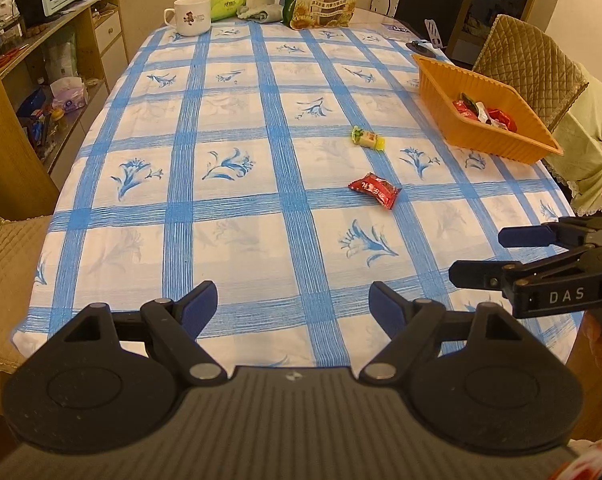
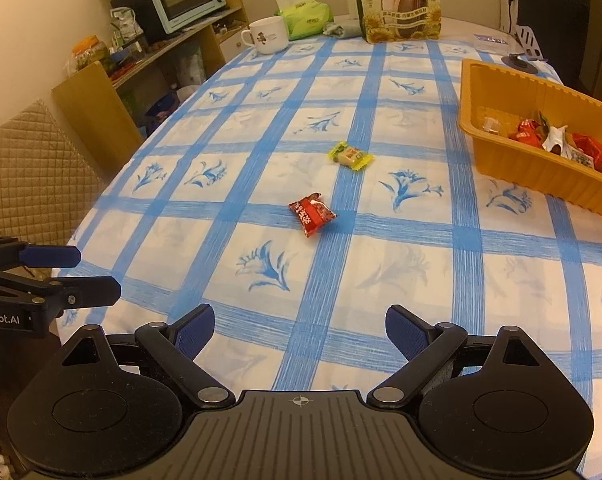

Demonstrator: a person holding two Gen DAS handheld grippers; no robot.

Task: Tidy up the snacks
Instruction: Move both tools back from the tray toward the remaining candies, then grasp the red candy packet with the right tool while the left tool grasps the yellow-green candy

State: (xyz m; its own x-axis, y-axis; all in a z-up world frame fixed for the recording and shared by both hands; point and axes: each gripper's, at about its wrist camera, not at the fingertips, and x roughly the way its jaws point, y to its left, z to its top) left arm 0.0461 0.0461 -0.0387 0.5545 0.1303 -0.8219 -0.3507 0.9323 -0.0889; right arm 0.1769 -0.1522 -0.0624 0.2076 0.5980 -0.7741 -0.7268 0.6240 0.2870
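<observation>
The red snack packet (image 2: 312, 214) is lying flat mid-worktop (image 2: 401, 280), long axis slanting toward the orange tray (image 2: 533, 168) (yellow-green candy (image 2: 350, 155) just beyond). Left gripper (image 1: 293, 304) and right gripper (image 2: 299, 330) are hovering, jaws apart, empty.

You are working over a white tablecloth (image 2: 401, 264) crossed by blue stripes, with blue flowers printed in its squares. Near its right edge an orange tray (image 2: 497, 96) holds red and white wrappers, and out on the cloth lie a red sweet (image 2: 311, 214) and a yellow one with green ends (image 2: 350, 155). Your grippers are black with blue pads (image 2: 195, 330), and a white mug (image 1: 191, 15) stands at the far edge.
</observation>
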